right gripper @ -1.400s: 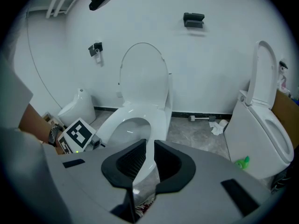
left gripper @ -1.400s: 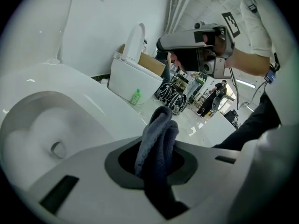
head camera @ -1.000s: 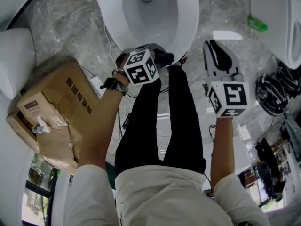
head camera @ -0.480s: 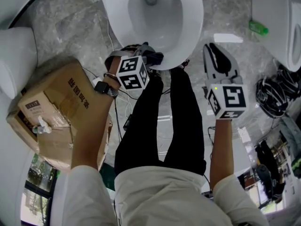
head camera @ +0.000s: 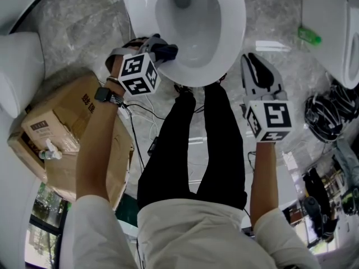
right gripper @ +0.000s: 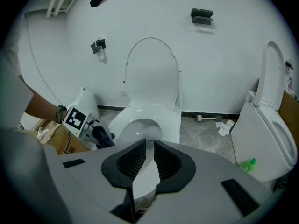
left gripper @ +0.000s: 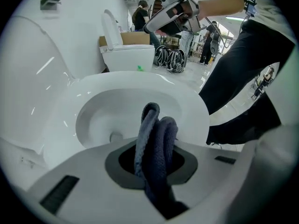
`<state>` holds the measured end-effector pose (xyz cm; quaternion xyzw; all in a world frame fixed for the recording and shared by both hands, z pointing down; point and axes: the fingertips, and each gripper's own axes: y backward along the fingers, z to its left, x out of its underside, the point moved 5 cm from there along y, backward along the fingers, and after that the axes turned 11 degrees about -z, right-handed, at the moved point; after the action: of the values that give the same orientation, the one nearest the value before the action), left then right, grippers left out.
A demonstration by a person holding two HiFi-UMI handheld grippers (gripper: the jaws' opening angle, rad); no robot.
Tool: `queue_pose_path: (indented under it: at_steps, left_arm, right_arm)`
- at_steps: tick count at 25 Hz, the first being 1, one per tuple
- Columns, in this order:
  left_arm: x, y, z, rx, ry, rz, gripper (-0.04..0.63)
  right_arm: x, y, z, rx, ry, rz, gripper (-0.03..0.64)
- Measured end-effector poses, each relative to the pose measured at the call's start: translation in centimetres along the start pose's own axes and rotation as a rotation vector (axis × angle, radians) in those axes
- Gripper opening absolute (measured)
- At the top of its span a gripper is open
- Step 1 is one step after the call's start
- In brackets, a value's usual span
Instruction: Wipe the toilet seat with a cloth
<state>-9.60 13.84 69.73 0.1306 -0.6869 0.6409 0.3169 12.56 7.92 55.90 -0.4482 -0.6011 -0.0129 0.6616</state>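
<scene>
The white toilet seat (head camera: 233, 32) rings the bowl at the top of the head view, and its lid (right gripper: 152, 73) stands up against the wall. My left gripper (head camera: 154, 48) is at the seat's front-left rim, shut on a dark blue cloth (head camera: 167, 51). The cloth lies against the rim. From the left gripper (left gripper: 156, 143) the folded cloth (left gripper: 154, 125) sticks up out of the jaws over the seat (left gripper: 140, 83). My right gripper (head camera: 253, 58) hangs off to the right of the bowl. Its jaws (right gripper: 149, 143) stand a narrow slit apart with nothing between them.
A cardboard box (head camera: 67, 133) sits on the floor at the left, with cables (head camera: 146, 114) beside it. A second toilet (head camera: 331, 21), a green bottle (head camera: 307, 31) and black bags (head camera: 322, 108) are at the right. The person's legs (head camera: 190, 150) stand before the bowl.
My left gripper has carried the cloth leftward along the seat's front rim to its left side. The right gripper has stayed where it was.
</scene>
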Motion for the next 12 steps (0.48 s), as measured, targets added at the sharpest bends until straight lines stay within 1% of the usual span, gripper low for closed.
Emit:
queue_pose_path:
  at_steps: [5, 12]
  left_arm:
    - [0.6, 0.5, 2.2, -0.032, -0.054, 0.006, 0.051]
    - [1.5, 1.2, 5.9, -0.127, -0.127, -0.008, 0.052]
  right_arm:
    - [-1.0, -1.0, 0.1, -0.018, 0.006, 0.001, 0.074]
    - [-1.7, -2.0, -0.5, -0.031, 0.018, 0.013, 0.074]
